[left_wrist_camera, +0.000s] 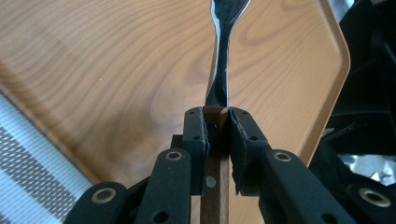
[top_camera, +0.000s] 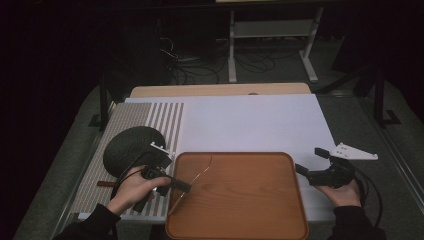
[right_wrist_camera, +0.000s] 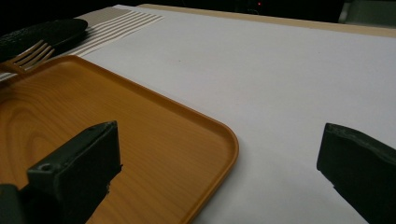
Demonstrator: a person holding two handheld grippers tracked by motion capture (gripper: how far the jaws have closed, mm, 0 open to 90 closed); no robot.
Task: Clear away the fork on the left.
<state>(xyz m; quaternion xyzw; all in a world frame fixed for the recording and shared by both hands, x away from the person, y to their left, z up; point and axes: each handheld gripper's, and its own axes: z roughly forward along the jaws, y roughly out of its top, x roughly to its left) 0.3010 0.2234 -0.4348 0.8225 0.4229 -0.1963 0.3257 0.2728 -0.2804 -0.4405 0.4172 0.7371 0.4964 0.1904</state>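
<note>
— Tray contents?
— A fork (top_camera: 192, 181) is held over the wooden tray (top_camera: 240, 200), at 9 o'clock, clamped by the left claw (top_camera: 186, 187).
— Right claw (top_camera: 311, 161)?
— Spread wide, at the tray's 3 o'clock.

Dark sleeves (top_camera: 95, 225), black screw-studded fingers (left_wrist_camera: 245, 135)
</note>
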